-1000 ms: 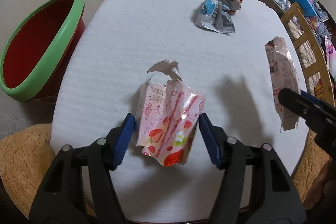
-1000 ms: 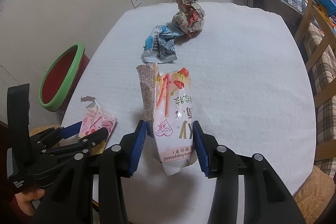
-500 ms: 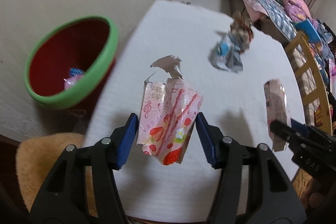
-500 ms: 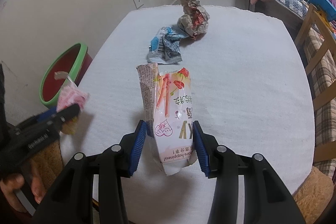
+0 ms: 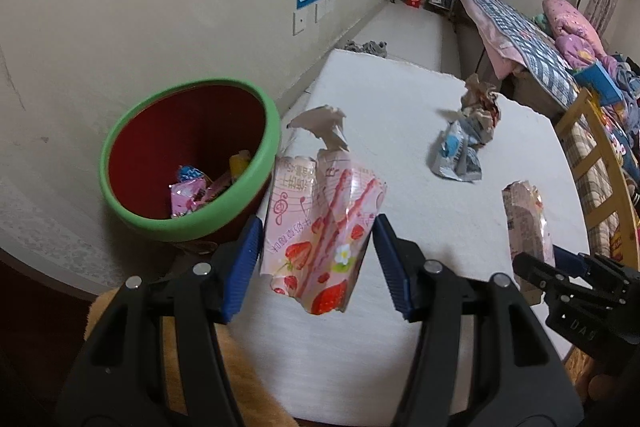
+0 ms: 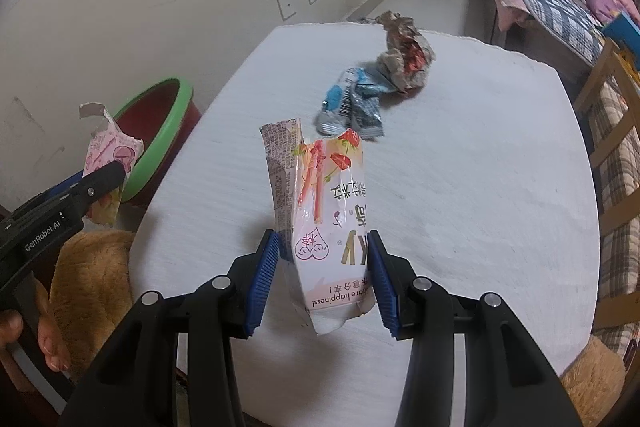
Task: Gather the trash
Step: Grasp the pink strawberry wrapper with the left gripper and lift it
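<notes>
Left gripper [image 5: 316, 255] pinches a torn, glossy pink strawberry wrapper [image 5: 320, 227]; right gripper [image 6: 324, 275] clamps a crinkled snack bag [image 6: 324, 211]. Round green-rimmed bin [image 5: 120, 211], left of frame, holds candy wrappers [image 5: 200, 187].

Dim indoor light, fisheye warping, dark corners
</notes>
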Available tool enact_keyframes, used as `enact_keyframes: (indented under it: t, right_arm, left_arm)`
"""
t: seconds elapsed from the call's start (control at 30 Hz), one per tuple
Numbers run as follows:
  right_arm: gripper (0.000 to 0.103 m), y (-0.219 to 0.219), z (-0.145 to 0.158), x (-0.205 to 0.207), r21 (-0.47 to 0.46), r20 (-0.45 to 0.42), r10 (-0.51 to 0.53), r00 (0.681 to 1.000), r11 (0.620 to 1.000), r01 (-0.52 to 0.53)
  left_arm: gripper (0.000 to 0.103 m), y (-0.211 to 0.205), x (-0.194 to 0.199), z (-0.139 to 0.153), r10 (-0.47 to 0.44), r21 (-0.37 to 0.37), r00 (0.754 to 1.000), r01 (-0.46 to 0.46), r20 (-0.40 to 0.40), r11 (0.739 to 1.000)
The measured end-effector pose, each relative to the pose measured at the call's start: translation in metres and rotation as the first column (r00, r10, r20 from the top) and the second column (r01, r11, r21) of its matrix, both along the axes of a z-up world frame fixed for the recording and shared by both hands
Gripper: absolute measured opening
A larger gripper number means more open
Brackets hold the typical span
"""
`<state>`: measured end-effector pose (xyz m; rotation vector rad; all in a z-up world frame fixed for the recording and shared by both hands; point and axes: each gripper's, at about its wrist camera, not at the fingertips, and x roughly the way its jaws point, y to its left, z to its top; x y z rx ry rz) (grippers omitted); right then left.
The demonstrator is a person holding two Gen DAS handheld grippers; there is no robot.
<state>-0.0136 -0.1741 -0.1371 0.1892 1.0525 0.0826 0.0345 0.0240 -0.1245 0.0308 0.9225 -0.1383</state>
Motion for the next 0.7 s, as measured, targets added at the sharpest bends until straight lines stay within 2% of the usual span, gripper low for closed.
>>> enact_keyframes:
  t: [0.7]
  right_arm:
    - [0.044, 0.065, 0.029, 0.036, -0.009, 0.062, 0.159, 0.985, 0.987, -0.159]
  left_arm:
    - [0.055, 0.057, 0.009, 0.001, 0.127, -0.003, 0.992, -0.127, 0.014, 0.992]
